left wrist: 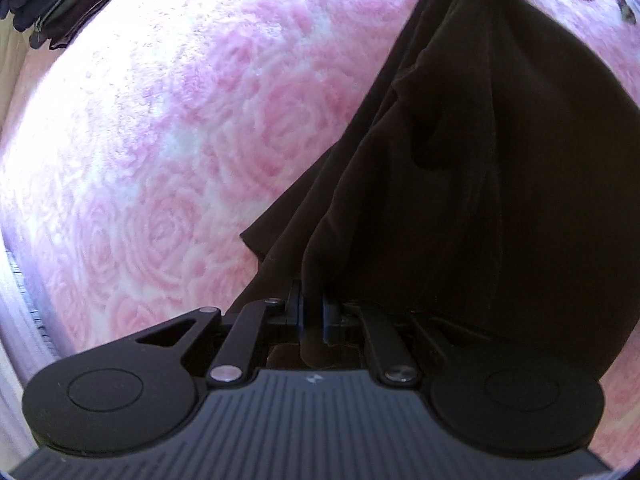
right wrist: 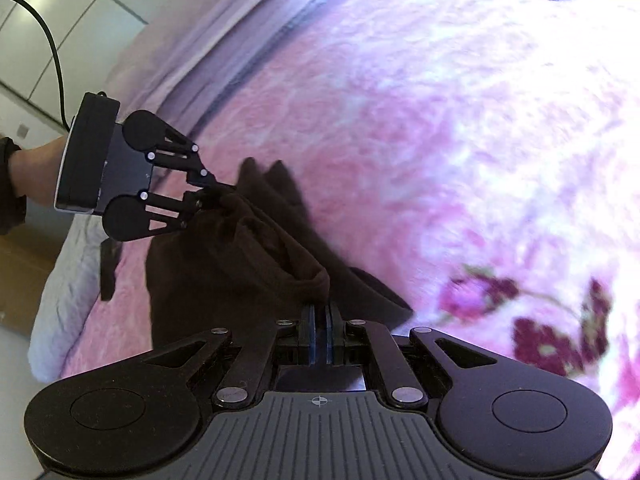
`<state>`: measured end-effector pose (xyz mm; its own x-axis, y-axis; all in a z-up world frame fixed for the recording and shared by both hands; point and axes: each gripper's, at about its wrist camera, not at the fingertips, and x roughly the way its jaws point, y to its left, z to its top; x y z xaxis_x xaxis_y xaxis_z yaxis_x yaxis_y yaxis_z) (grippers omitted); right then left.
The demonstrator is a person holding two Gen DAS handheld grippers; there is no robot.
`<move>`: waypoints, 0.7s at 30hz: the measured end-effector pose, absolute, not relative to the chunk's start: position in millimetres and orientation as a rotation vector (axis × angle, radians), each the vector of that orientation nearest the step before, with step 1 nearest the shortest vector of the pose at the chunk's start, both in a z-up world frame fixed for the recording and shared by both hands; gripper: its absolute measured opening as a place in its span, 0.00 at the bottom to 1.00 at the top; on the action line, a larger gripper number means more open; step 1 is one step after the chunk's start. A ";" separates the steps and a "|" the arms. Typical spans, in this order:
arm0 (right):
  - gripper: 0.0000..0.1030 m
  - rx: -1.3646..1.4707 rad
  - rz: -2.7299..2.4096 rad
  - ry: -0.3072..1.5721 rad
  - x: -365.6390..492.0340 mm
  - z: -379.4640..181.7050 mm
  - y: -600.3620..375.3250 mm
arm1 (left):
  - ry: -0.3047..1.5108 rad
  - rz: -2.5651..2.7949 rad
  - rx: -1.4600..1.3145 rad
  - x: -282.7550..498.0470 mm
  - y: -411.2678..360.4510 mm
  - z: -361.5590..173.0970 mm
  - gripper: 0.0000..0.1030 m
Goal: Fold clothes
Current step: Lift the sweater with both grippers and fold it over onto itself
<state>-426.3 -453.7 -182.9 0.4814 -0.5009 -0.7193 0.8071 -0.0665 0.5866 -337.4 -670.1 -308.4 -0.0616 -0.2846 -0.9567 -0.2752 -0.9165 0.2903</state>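
While both grippers pinch dark garment (right wrist: 224, 264) above pink bed (right wrist: 400, 120): left gripper (left wrist: 311, 312) jaws clamped on cloth, right gripper (right wrist: 320, 330) likewise; keep top edge taut, lower evenly, lay flat away from bed's edge.

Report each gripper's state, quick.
Left gripper: shut on the dark brown cloth garment.
Right gripper: shut on the same garment's edge, above the pink rose-patterned plush blanket.

bed (right wrist: 400, 100) — pink rose blanket | dark garment (right wrist: 224, 264) on it
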 end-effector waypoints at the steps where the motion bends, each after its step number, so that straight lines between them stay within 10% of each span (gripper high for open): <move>1: 0.00 1.235 -1.114 0.314 -430.4 -184.7 -452.3 | -0.636 -2.203 2.144 -335.8 -670.2 -309.7 0.06; 7: 0.00 1.285 -1.151 0.284 -440.6 -188.1 -450.1 | -0.432 -2.201 1.996 -325.9 -690.9 -307.1 0.33; 11: 0.04 1.268 -1.131 0.273 -433.1 -182.9 -447.7 | -0.176 -2.167 1.836 -302.1 -707.3 -286.3 0.34; 15: 0.60 1.260 -1.117 0.259 -424.5 -181.6 -445.4 | 0.056 -2.111 1.698 -265.3 -706.6 -268.1 0.35; 21: 0.60 1.294 -1.102 0.211 -417.4 -196.7 -457.4 | 0.285 -2.034 1.594 -225.6 -671.5 -275.1 0.37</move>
